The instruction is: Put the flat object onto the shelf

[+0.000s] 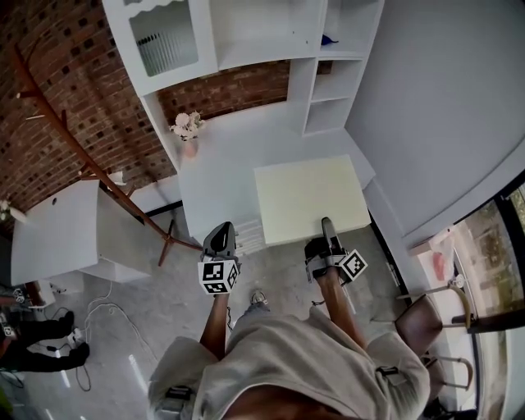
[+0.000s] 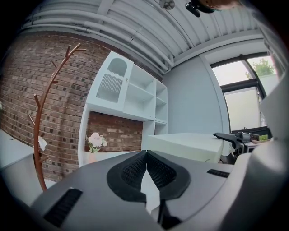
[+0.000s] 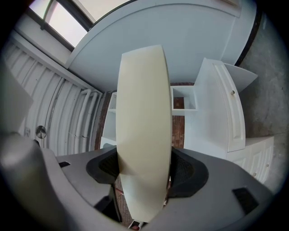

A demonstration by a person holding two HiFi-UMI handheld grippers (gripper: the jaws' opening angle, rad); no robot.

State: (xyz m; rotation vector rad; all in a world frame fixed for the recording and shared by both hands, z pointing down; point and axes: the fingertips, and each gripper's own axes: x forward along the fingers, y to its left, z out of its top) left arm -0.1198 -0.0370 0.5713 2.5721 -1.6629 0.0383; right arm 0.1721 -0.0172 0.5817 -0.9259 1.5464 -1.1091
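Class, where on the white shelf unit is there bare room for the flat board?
Bare: the counter between the flower vase and the right-hand cubbies; those two lower cubbies too. Crowded: the vase corner; the top cubby holds something blue.

**One gripper clamped, the other closed empty**

From the head view, the person's bare left forearm (image 1: 215, 321) and bare right forearm (image 1: 342, 305) reach forward side by side. Each holds a grey two-jaw tool bearing a black-and-white marker cube. The grey left gripper (image 1: 220, 236) has its black ribbed pads (image 2: 133, 169) pressed tip to tip, with nothing between them. The grey right gripper (image 1: 326, 225) has its jaws set wide and clamped on the near edge of a pale cream flat panel (image 3: 143, 113), seen edge-on in its own view.
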